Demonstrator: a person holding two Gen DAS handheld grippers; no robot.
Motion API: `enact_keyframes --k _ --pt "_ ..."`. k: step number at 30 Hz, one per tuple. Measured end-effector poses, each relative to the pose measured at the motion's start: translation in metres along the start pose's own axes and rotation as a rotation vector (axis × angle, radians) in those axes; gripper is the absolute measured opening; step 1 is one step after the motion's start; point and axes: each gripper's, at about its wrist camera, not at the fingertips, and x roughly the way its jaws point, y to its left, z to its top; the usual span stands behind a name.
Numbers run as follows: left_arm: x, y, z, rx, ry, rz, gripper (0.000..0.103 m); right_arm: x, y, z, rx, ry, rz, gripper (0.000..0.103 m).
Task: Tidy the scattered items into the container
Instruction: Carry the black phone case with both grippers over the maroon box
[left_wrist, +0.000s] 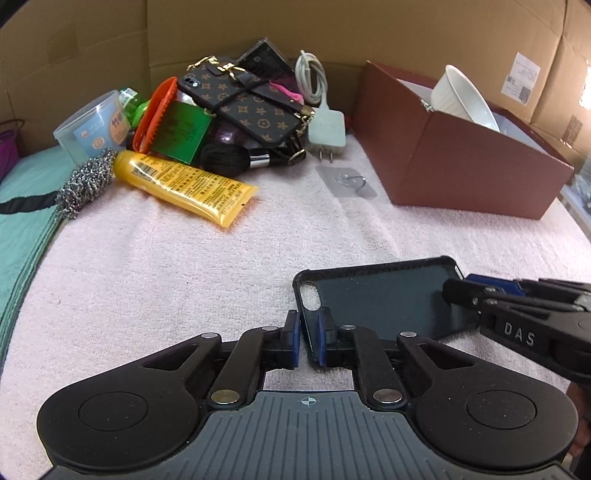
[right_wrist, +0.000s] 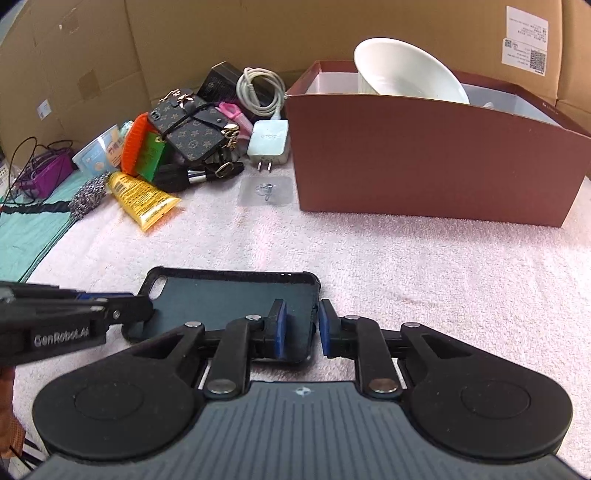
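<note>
On the pink towel, at 6 o'clock from the brown cardboard box, lies a black open-faced phone case. Left gripper pinches its camera-end rim; right gripper straddles the opposite rim, not quite clamped.

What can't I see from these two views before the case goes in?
- Box floor: both views, hidden by its front wall and the bowl.
- Pile's bottom items: both views, covered by the patterned case.
- Right gripper grip on the black case: unclear; the pads straddle its rim with a gap showing.
- Label text: too small.
</note>
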Motion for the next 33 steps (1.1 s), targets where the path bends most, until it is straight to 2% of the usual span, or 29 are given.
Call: enact_keyframes --k 2,4,5,6,7,8,13,14,17,18,19,21,22,23,26,33 --pt "0.0 0.0 0.0 0.004 0.002 -0.001 0.003 0.002 -0.001 0.001 -0.001 0.002 0.0 0.023" --pt "0.001 -0.001 0.0 0.014 0.001 0.001 0.025 0.001 -0.001 0.0 -0.006 0.004 0.003 0.022" --pt "0.001 -0.001 0.0 0.007 -0.004 0.008 0.03 0.001 -0.002 0.0 -0.002 0.005 0.005 0.021" --pt "0.001 -0.001 0.0 -0.003 -0.006 0.012 0.031 0.001 -0.003 0.001 0.006 0.006 0.006 0.021" --pt "0.002 -0.001 0.0 -0.008 -0.008 0.014 0.029 0.001 -0.004 0.002 0.015 0.008 0.007 0.021" --pt "0.002 -0.002 0.0 -0.004 -0.009 0.018 0.002 0.001 -0.005 0.002 0.019 0.007 0.005 0.021" --pt "0.002 -0.003 0.0 0.004 -0.014 0.027 0.002 0.002 -0.003 0.003 0.0 0.006 -0.005 0.022" --pt "0.002 -0.004 0.001 0.005 -0.012 0.024 0.021 0.002 -0.003 0.003 0.01 0.007 -0.002 0.022" --pt "0.003 -0.006 0.002 -0.004 -0.018 0.022 0.023 0.004 -0.003 0.004 0.025 0.006 -0.001 0.022" --pt "0.003 -0.008 0.001 0.009 -0.022 0.031 0.011 0.004 -0.002 0.003 0.016 0.005 -0.004 0.022" --pt "0.004 -0.01 0.001 0.024 -0.027 0.043 0.005 0.004 -0.001 0.003 0.01 0.003 -0.007 0.022" --pt "0.003 -0.009 0.001 0.026 -0.03 0.049 0.0 0.004 0.001 0.002 -0.002 -0.004 -0.012 0.021" --pt "0.003 -0.008 0.001 0.018 -0.032 0.052 0.0 0.004 0.001 0.001 -0.01 -0.007 -0.014 0.021" --pt "0.003 -0.007 0.0 0.008 -0.034 0.054 0.0 0.004 0.0 0.001 -0.011 -0.013 -0.019 0.014" --pt "0.0 -0.01 -0.001 0.006 -0.042 0.069 0.0 0.004 -0.003 0.001 -0.011 -0.027 -0.04 0.002" --pt "-0.002 -0.017 -0.005 0.028 -0.048 0.086 0.0 -0.002 -0.007 -0.001 -0.025 -0.028 -0.043 0.002"
